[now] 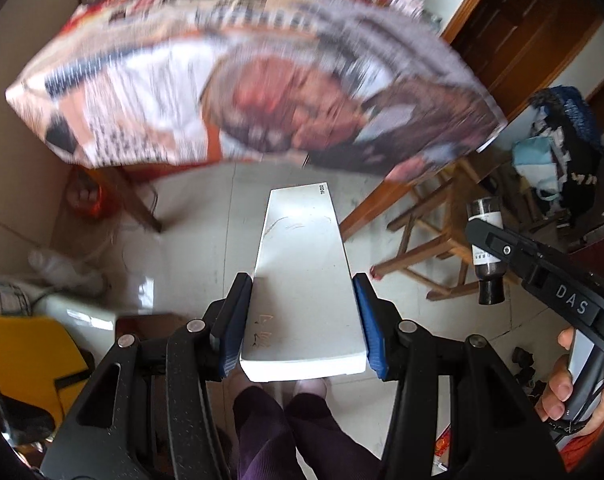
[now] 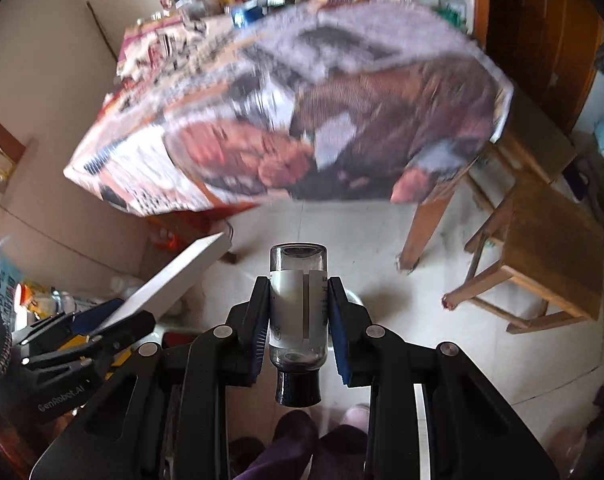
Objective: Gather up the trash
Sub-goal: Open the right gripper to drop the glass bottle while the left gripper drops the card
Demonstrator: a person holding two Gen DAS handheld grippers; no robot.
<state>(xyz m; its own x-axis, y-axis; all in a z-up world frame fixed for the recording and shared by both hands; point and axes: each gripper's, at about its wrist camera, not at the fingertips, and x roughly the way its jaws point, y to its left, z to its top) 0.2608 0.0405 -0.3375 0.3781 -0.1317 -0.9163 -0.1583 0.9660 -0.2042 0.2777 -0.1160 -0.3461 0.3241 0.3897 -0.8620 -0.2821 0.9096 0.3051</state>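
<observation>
Your left gripper [image 1: 304, 316] is clamped on a white box [image 1: 302, 280]: its two blue pads [image 1: 236, 320] press the long sides, and the box runs straight forward from the gripper, with its far end over the pale tiled floor [image 1: 194, 248]. Your right gripper [image 2: 298, 320] is clamped on a small clear bottle [image 2: 298, 304] with a white label; the bottle lies along the fingers, its black cap [image 2: 298, 390] pointing back toward you and its base pointing forward. Both things are held in the air, above the floor and in front of your legs [image 1: 278, 432]. Ahead of both grippers and higher stands the bench [image 1: 238, 92], covered with printed newspaper; it looks blurred. To the right of the bench are wooden stools [image 2: 542, 248]. In the right wrist view the left gripper with the box [image 2: 170, 280] shows at the left, near; in the left wrist view your right hand [image 1: 570, 384] and its gripper, with the bottle [image 1: 487, 252] behind it, show at the right.
</observation>
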